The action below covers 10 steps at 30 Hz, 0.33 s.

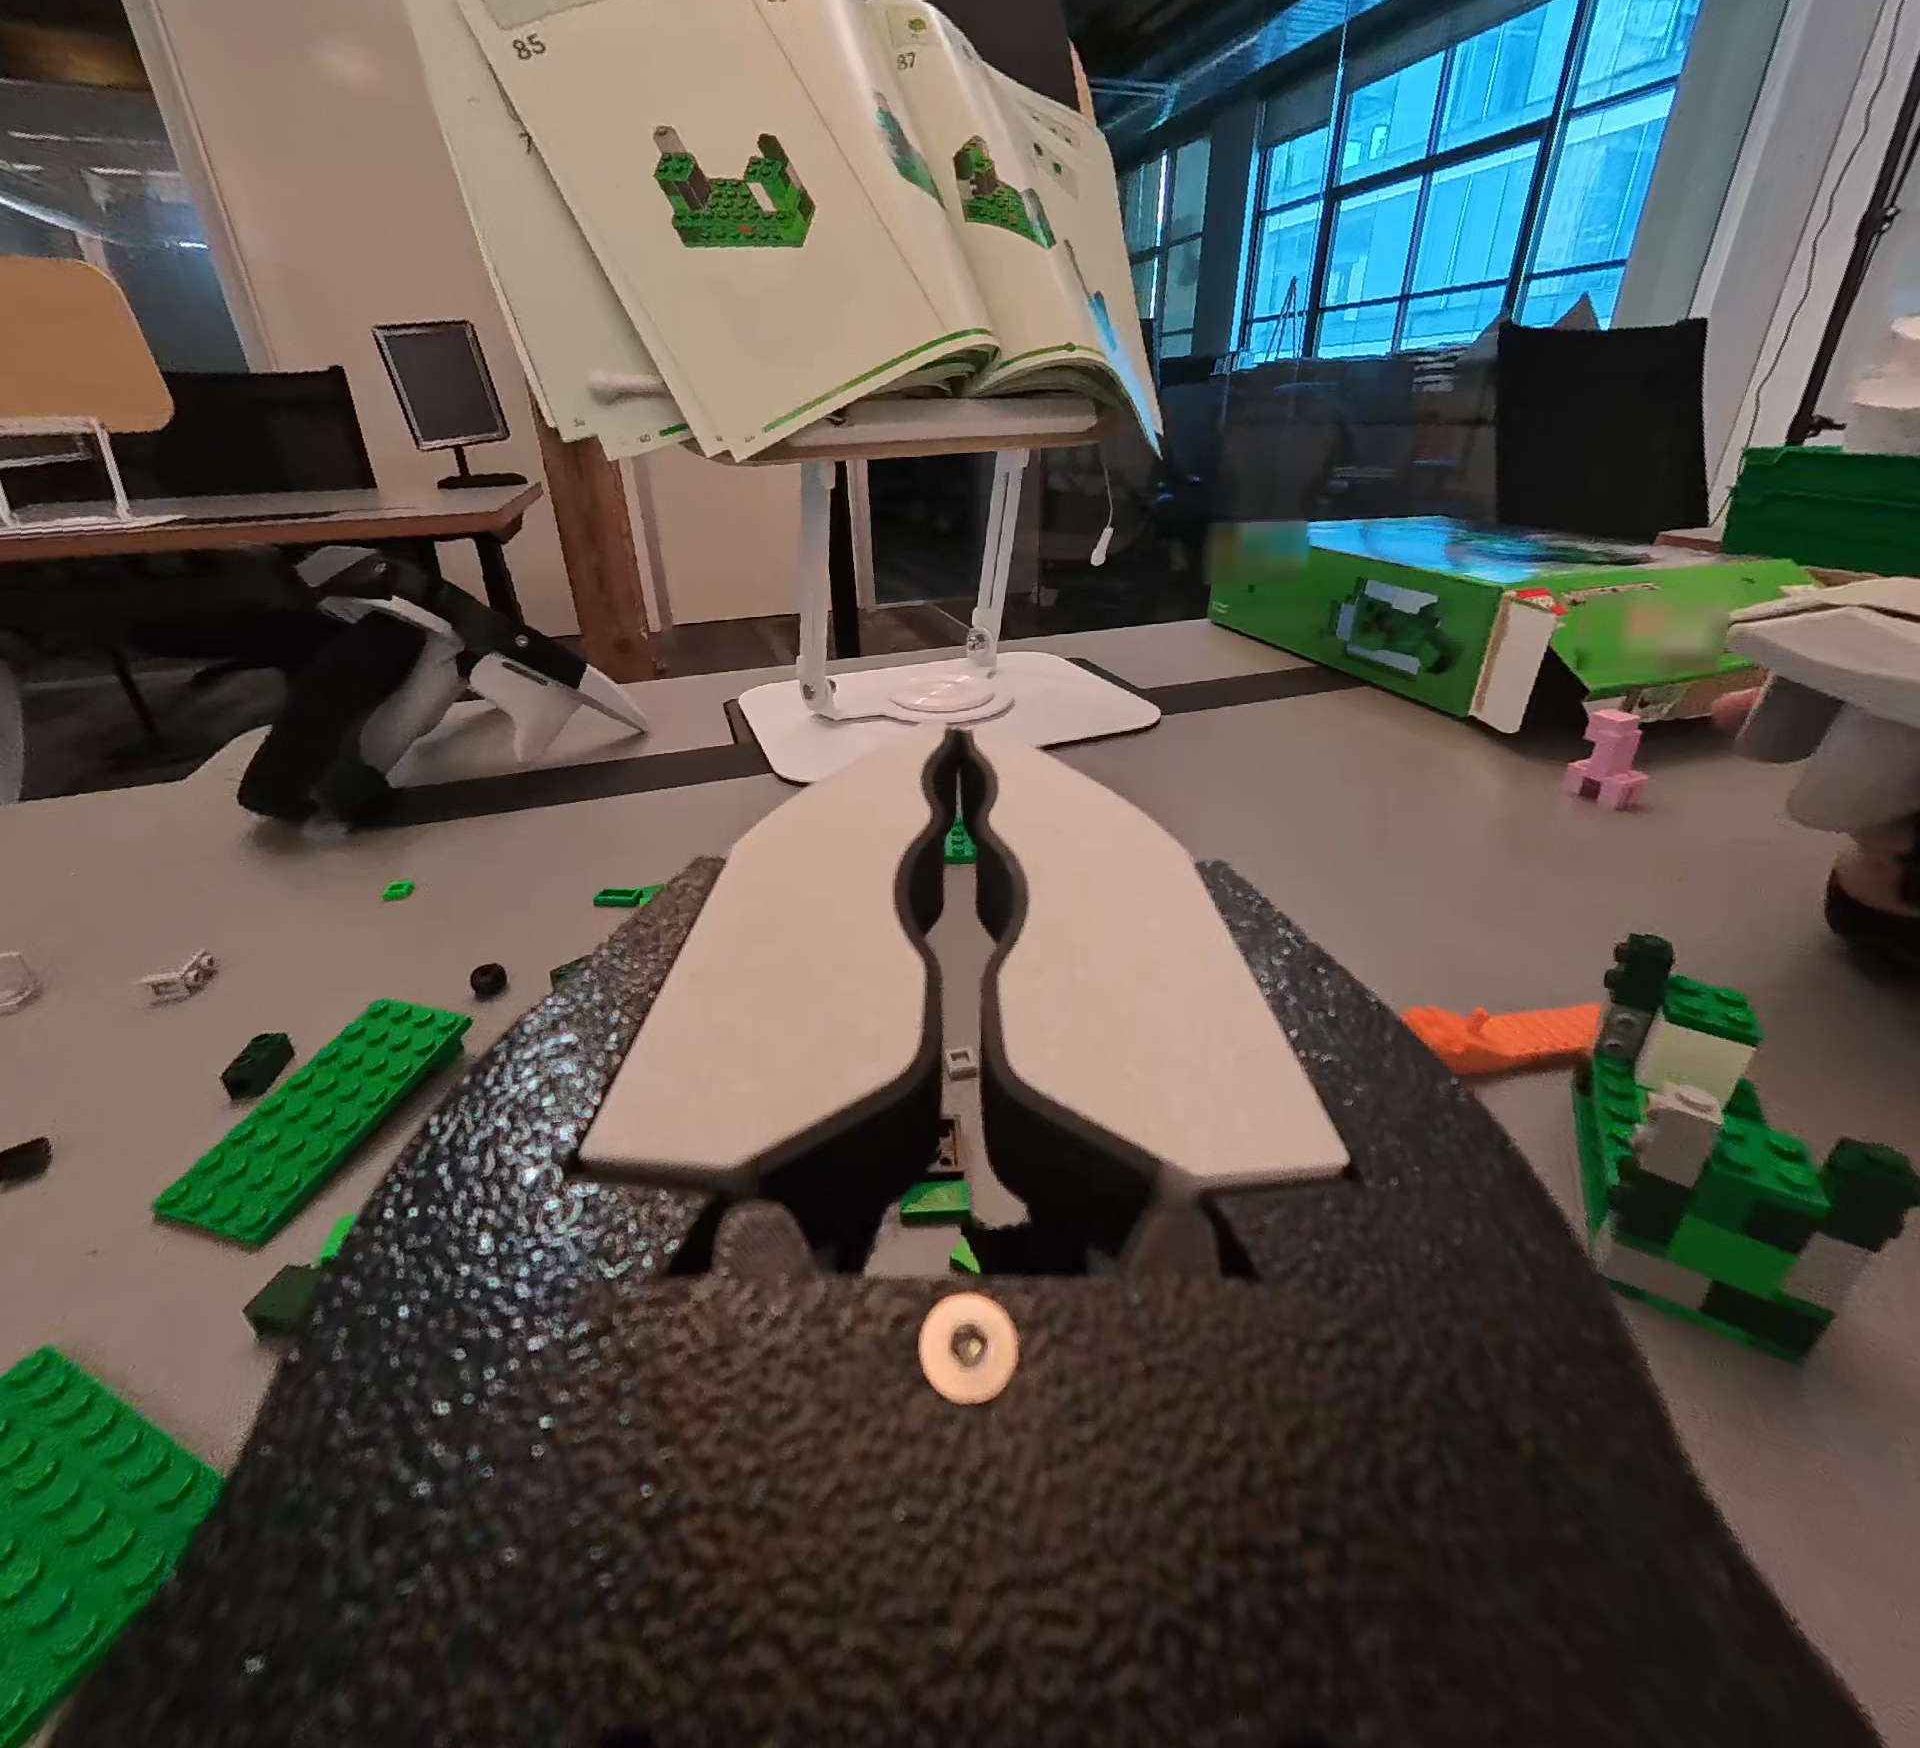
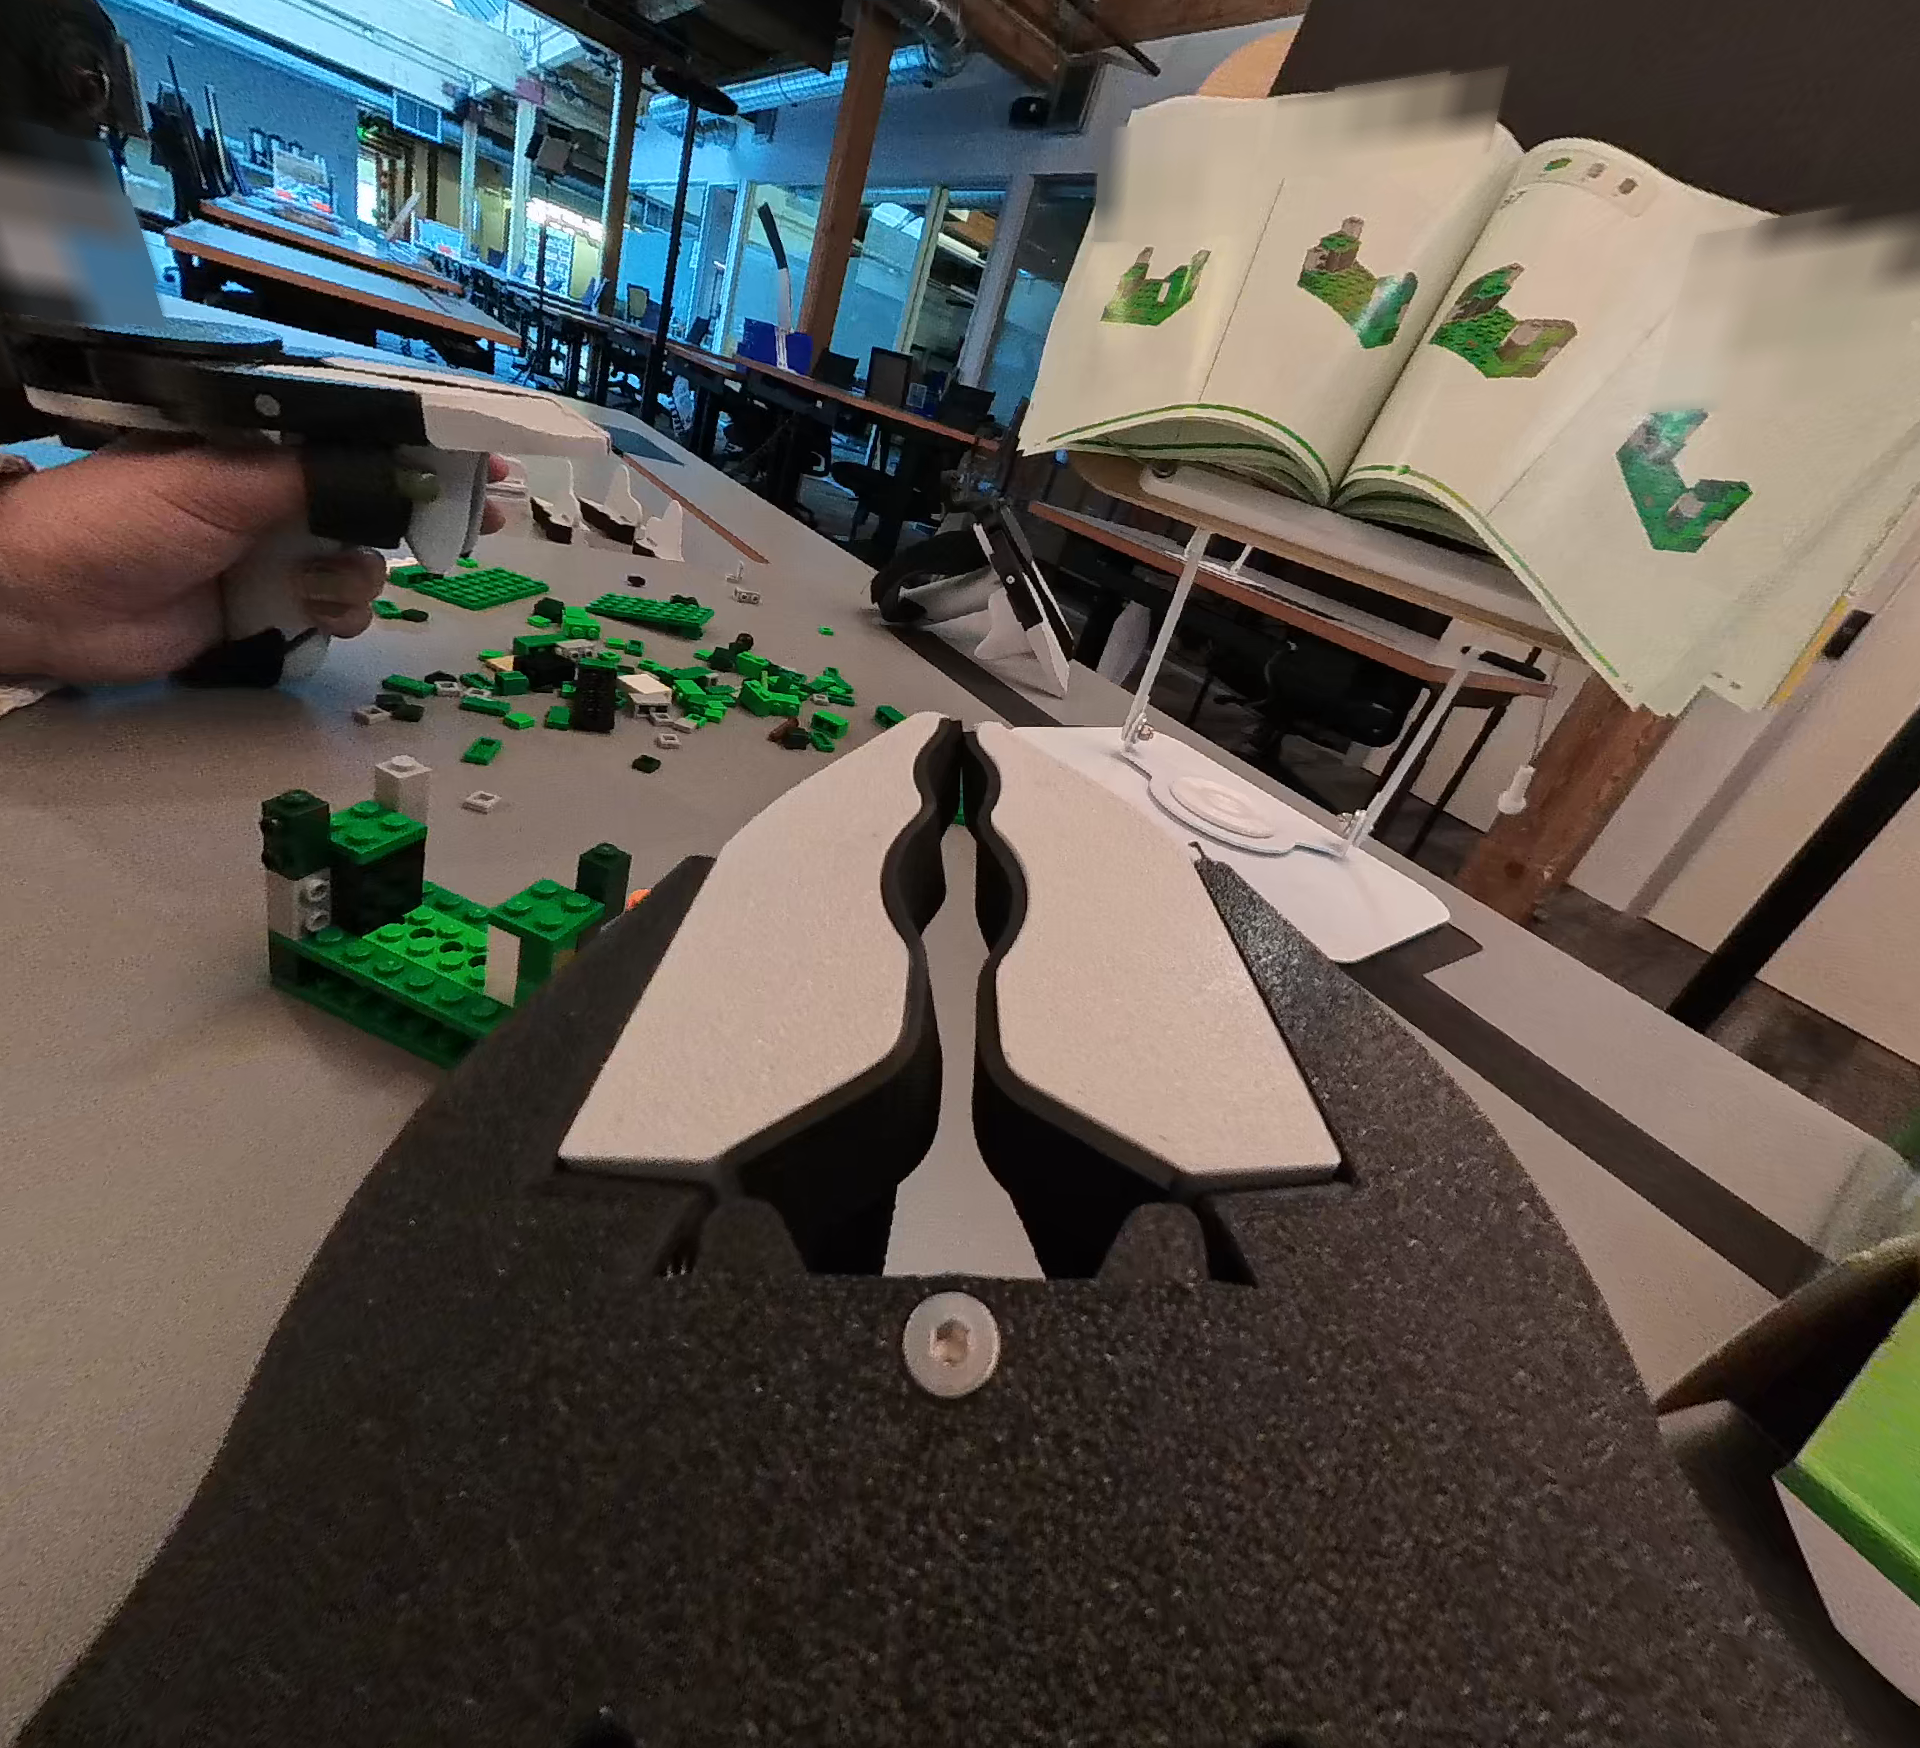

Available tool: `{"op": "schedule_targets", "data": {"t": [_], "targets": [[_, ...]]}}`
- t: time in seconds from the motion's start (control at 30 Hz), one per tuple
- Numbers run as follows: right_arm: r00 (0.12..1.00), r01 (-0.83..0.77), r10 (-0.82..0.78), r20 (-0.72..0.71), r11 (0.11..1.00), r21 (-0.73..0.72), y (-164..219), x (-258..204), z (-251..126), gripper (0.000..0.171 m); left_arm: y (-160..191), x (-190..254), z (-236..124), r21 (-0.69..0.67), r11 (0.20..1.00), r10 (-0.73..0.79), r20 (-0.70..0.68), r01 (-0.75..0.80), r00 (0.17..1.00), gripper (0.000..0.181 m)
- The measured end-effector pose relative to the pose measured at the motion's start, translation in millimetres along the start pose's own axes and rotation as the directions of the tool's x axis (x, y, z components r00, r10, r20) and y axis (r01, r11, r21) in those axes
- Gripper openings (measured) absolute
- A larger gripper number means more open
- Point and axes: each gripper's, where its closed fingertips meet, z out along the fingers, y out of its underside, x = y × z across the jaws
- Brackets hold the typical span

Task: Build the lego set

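The left hand-held gripper (image 1: 958, 748) is pinched closed at the tips, with nothing seen between them. The right hand-held gripper (image 2: 961, 737) is closed too, and empty. Both hover low over the desk (image 2: 156, 1127).

The model (image 2: 416, 919) sits just left of the right hand-held gripper, and to the right of the left one. It looks light and hard, but its little towers could snap off (they only click on). I would hold it low by the wide green base and push new bricks straight down.

Loose bricks (image 2: 623, 670) lie farther ahead on the left, small and slippery, so pinch them by the flat sides. A long green plate (image 1: 312, 1116) lies left of the left hand-held gripper. An orange tool (image 1: 1507, 1033) rests beside the model. The book (image 1: 748, 171) on its stand (image 1: 951, 696) is straight ahead, and its white foot sits close to the tips. The box (image 1: 1455, 618) is far right.
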Motion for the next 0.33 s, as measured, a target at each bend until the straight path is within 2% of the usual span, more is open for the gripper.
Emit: {"op": "schedule_targets", "data": {"t": [0.33], "targets": [[0.999, 0.033, -0.033, 0.012, 0.999, -0.009, 0.9, -4.1, 0.8, 0.0, -0.1, 3.9, 0.3, -0.002, 1.0, 0.023, -0.01, -0.023, 1.0, 0.0]]}}
